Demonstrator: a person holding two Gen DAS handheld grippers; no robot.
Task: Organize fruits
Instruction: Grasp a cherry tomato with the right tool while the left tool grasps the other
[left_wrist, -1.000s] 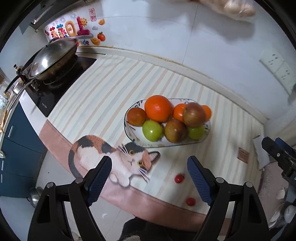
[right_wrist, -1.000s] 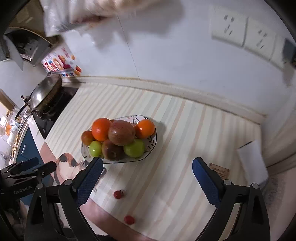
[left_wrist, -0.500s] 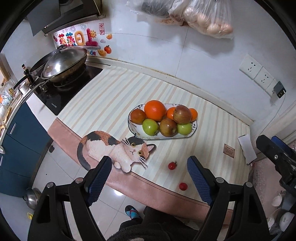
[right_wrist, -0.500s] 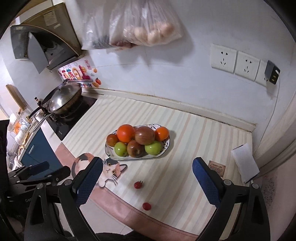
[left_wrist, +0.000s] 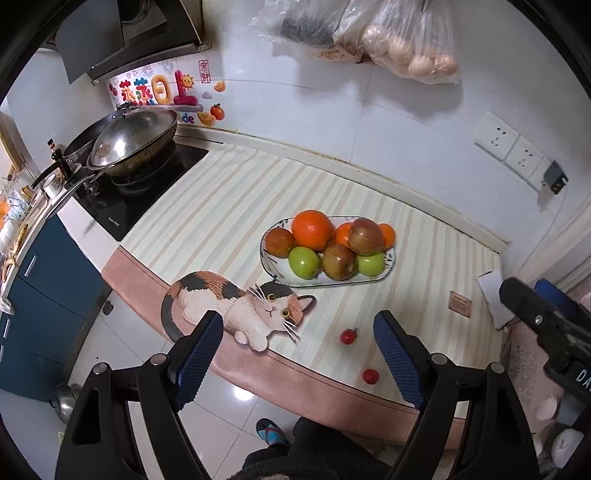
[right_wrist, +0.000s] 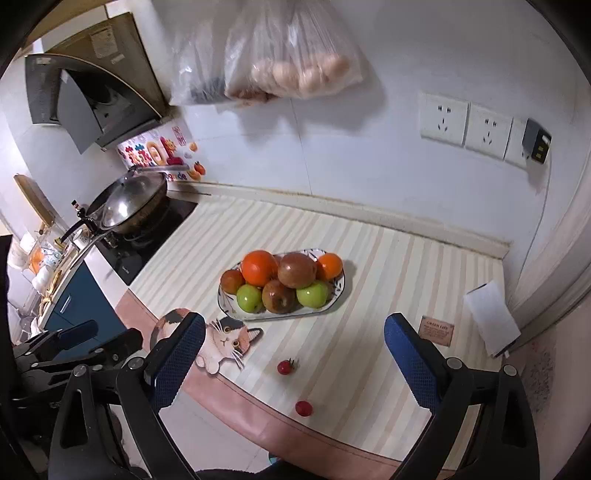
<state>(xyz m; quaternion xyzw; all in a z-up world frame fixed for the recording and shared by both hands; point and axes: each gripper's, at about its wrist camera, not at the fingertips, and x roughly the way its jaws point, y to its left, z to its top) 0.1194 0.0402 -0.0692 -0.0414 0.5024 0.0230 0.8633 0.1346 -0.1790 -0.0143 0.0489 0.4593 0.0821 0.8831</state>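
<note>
A white patterned plate (left_wrist: 388, 271) (right_wrist: 338, 297) on the striped counter holds several oranges, green apples and red-brown apples. Two cherry tomatoes lie loose near the counter's front edge: one (left_wrist: 347, 336) (right_wrist: 284, 367) nearer the plate, one (left_wrist: 370, 376) (right_wrist: 303, 408) at the pink border. My left gripper (left_wrist: 299, 354) is open and empty, held back above the front edge. My right gripper (right_wrist: 291, 362) is open and empty, also back from the counter. Each gripper shows at the side of the other's view.
A lidded wok (left_wrist: 133, 142) sits on a black cooktop (left_wrist: 122, 206) at the left. A cat picture (left_wrist: 240, 306) is on the mat's front. A white folded paper (right_wrist: 491, 319) and small brown tag (right_wrist: 436, 331) lie at the right. Bags (right_wrist: 280, 55) hang on the wall.
Both grippers have pulled up and back from the counter, so the plate and tomatoes look smaller and farther. Both stay open and empty.
</note>
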